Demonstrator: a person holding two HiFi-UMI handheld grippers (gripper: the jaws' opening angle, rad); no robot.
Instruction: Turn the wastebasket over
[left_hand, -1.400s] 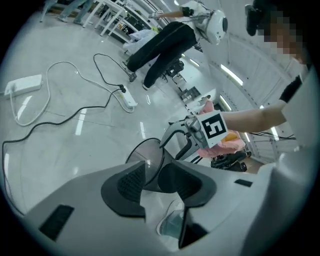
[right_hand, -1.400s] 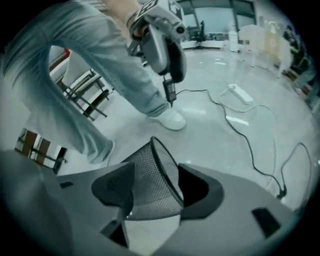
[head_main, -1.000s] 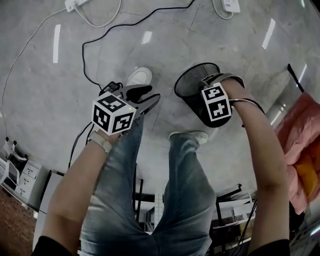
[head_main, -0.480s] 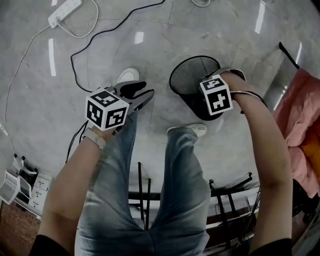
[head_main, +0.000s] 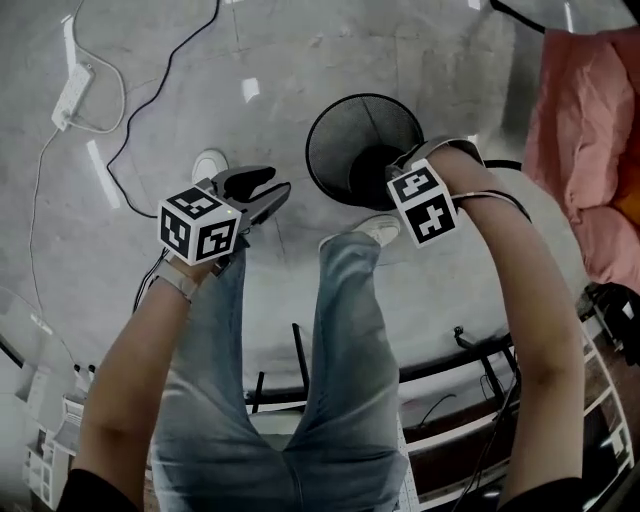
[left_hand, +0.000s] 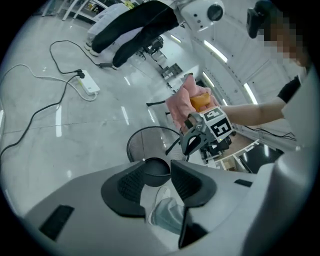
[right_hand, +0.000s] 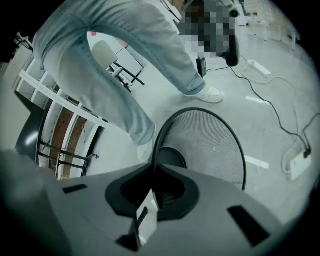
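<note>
The black mesh wastebasket is over the grey floor with its round mouth turned up toward the head view. My right gripper has just been closing and is shut on the basket's near rim; in the right gripper view the rim wire runs between the pads and the mesh wall curves away behind. My left gripper hovers to the basket's left, apart from it, open with nothing between its fingers. In the left gripper view the basket and the right gripper lie beyond the open jaws.
A power strip and dark cables lie on the floor at upper left. Pink cloth is heaped at upper right. The person's legs and white shoes are just below the basket. Metal racks stand behind.
The basket has swung from tilted on its side to mouth-up. The right gripper's jaws have closed on its rim. Both hands have shifted left in the head view and the view has swung.
</note>
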